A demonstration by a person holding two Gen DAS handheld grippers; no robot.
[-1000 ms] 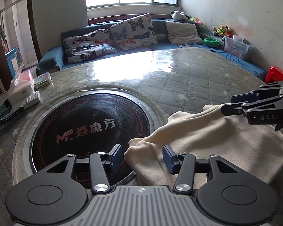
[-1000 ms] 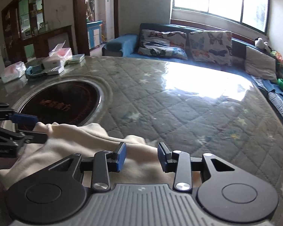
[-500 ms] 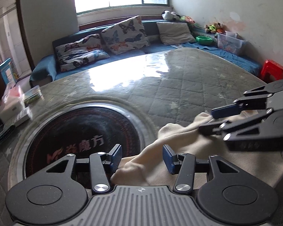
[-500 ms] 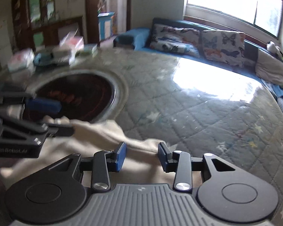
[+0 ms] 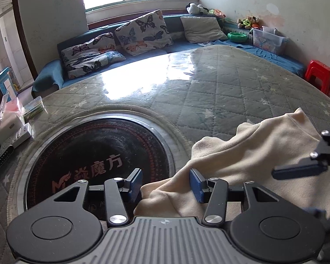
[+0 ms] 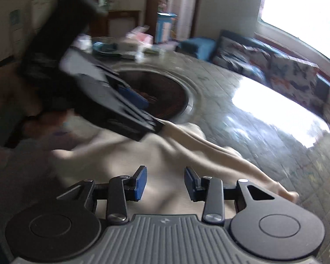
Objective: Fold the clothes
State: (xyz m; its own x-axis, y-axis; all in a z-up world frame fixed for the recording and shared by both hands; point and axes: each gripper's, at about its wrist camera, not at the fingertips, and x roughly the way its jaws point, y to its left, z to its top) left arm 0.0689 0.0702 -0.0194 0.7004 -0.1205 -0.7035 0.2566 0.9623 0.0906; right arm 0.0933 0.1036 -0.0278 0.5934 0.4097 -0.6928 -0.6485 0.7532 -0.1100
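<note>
Indoors, a quilted round table (image 5: 220, 92) with a dark glass centre disc (image 5: 94, 151) is sitting before a cushioned window bench (image 5: 143, 41). Cream garment (image 5: 253, 154) is lying at the near edge. Left tongs (image 5: 166, 186) and right tongs (image 6: 165, 181) are both gaping over it, gripping nothing; right view is blurring badly.

Counted: one cream garment (image 5: 259, 154); two hand-held grippers, left hand-held gripper (image 5: 166, 184) and right hand-held gripper (image 6: 165, 181); one round black cooktop (image 5: 94, 160) in the tabletop (image 5: 220, 92); two butterfly cushions (image 5: 143, 33); one plain cushion (image 5: 201, 29); one red stool (image 5: 319, 76); one green bowl (image 5: 237, 37).
</note>
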